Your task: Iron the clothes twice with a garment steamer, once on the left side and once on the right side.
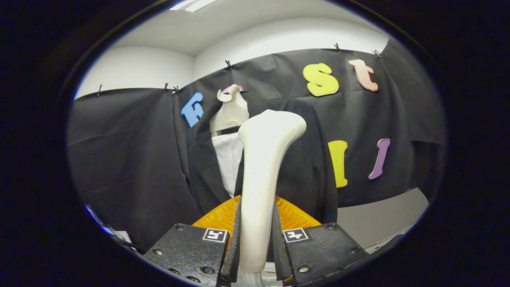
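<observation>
The gripper point(257, 243) fingers clamp the garment steamer point(263, 175) low on its smooth, rigid, probably slippery handle; the hanging jacket point(303, 167) looks soft.

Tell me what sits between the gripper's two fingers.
Gripper view: the gripper is shut on the cream plastic steamer handle, its head before the black jacket.

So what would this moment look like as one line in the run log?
gripper: shut on steamer handle | steamer head: raised near dark jacket | jacket: hanging on hanger
</observation>
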Demonstrator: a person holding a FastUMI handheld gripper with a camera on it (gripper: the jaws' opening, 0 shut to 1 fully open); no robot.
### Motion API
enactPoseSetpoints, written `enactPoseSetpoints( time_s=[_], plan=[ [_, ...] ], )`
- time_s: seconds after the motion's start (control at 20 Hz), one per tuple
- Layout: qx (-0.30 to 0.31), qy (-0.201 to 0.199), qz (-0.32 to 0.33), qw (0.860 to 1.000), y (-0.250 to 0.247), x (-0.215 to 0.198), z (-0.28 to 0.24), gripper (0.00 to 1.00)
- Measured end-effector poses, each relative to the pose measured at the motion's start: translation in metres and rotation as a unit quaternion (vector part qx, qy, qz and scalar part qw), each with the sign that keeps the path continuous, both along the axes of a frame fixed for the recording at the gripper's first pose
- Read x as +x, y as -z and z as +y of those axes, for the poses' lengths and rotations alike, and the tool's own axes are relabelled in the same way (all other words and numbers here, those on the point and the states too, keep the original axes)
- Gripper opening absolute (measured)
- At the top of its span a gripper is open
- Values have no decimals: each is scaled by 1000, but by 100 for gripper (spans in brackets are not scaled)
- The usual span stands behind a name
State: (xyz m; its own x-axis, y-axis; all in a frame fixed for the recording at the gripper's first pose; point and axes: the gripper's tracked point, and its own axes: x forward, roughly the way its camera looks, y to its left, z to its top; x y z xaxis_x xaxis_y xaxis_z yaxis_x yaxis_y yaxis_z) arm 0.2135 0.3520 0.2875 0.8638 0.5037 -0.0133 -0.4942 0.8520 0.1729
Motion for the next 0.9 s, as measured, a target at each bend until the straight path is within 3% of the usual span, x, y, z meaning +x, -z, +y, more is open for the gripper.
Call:
enactPoseSetpoints(
  time_s=[0.9],
  plan=[
    [-59,8,97,993,123,3,0,38]
  ],
)
